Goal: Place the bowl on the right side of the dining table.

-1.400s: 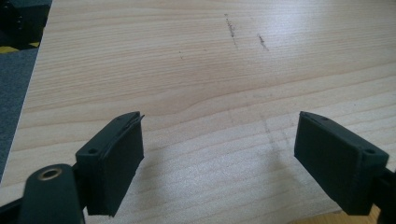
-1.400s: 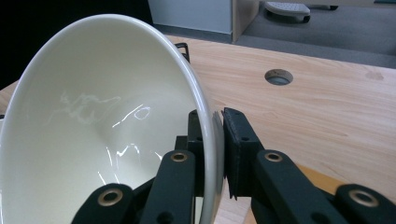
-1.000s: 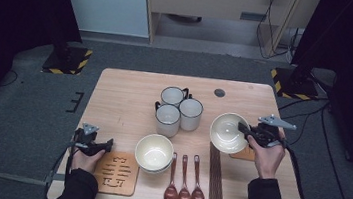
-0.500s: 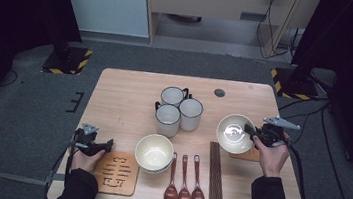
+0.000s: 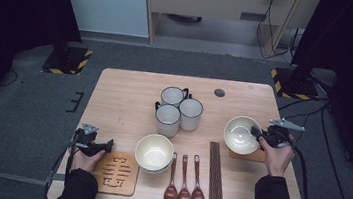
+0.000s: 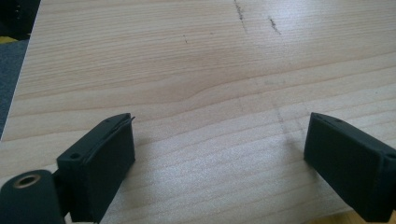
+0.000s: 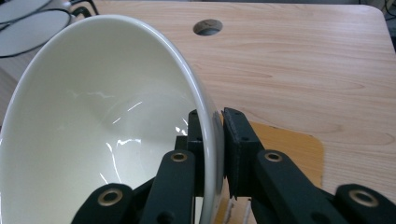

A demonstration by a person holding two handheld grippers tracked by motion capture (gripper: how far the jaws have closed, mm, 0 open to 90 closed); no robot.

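Right tongs [image 5: 259, 134]: clamped on the rim of the white bowl [image 5: 241, 135], tilted above the coaster [image 5: 250, 154], near the counter's [image 5: 129, 99] right edge.
Left tongs [image 5: 108, 146]: just opening, jaws wide, nothing between, near the left edge.

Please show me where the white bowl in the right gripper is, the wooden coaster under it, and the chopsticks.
white bowl [image 5: 241, 134], high view, on its inner bottom.
wooden coaster [image 7: 292, 144], right gripper view, on its bare top face.
chopsticks [image 5: 216, 177], high view, mid-length of the bundle.
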